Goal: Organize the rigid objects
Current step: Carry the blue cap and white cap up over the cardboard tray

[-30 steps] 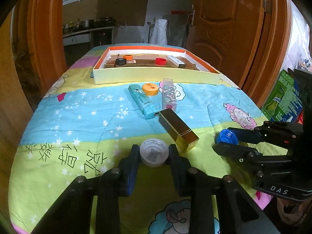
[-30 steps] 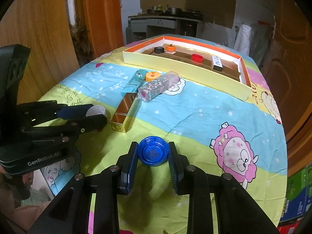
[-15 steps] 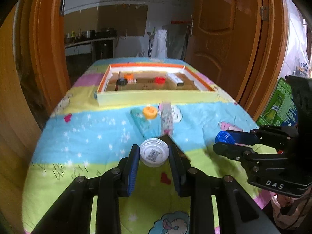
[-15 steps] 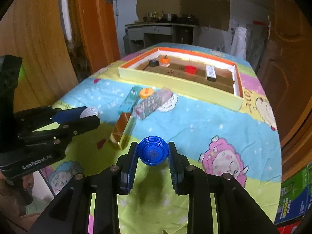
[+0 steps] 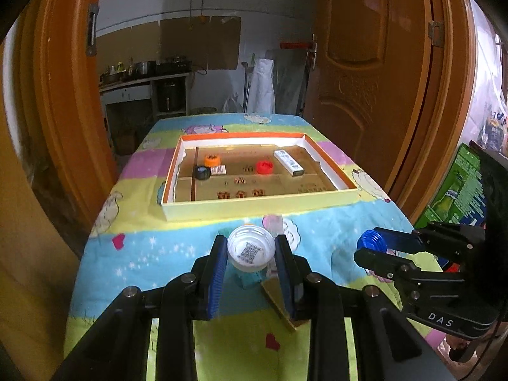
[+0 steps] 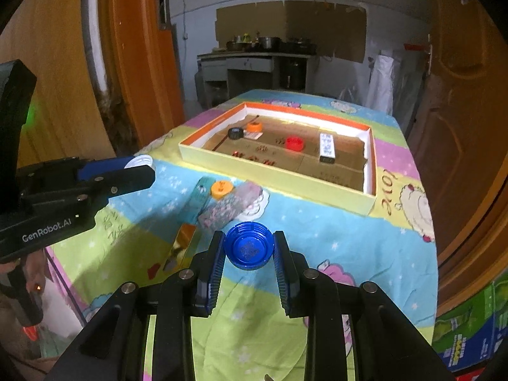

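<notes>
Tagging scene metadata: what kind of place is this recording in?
Most likely a private home, a room opening onto a kitchen: a table under a cartoon-print cloth, wooden doors, and pots on a counter in the back.

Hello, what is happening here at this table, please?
A person is sorting small items into a shallow box on a cartoon-print tablecloth, with a gripper in each hand. The left gripper holds a white cap, the right gripper a blue cap, both above the cloth. In the box lie an orange, a black and a red cap and a small white carton. Several items wait on the cloth.
</notes>
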Demonstrator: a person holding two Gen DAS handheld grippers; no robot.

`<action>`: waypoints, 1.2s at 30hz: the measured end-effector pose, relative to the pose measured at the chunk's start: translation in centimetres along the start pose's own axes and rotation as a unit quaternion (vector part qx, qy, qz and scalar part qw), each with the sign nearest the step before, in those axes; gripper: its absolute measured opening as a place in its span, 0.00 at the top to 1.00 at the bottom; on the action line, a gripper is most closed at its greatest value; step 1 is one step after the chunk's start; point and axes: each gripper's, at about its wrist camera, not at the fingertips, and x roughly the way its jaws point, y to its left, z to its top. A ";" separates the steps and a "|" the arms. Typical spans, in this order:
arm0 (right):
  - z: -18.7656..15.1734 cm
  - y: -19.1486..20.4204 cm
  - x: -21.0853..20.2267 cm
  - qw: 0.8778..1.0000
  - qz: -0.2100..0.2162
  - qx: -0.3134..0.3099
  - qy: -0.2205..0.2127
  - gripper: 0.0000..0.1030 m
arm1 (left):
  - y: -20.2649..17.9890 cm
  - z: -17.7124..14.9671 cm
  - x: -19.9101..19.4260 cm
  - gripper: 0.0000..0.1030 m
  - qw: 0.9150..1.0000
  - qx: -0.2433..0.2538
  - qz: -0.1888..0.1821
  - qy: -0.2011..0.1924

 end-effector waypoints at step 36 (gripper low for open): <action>5.5 -3.9 4.4 1.000 0.005 0.018 -0.013 0.70 | 0.7 6.0 5.4 0.70 1.000 -0.004 0.012 0.012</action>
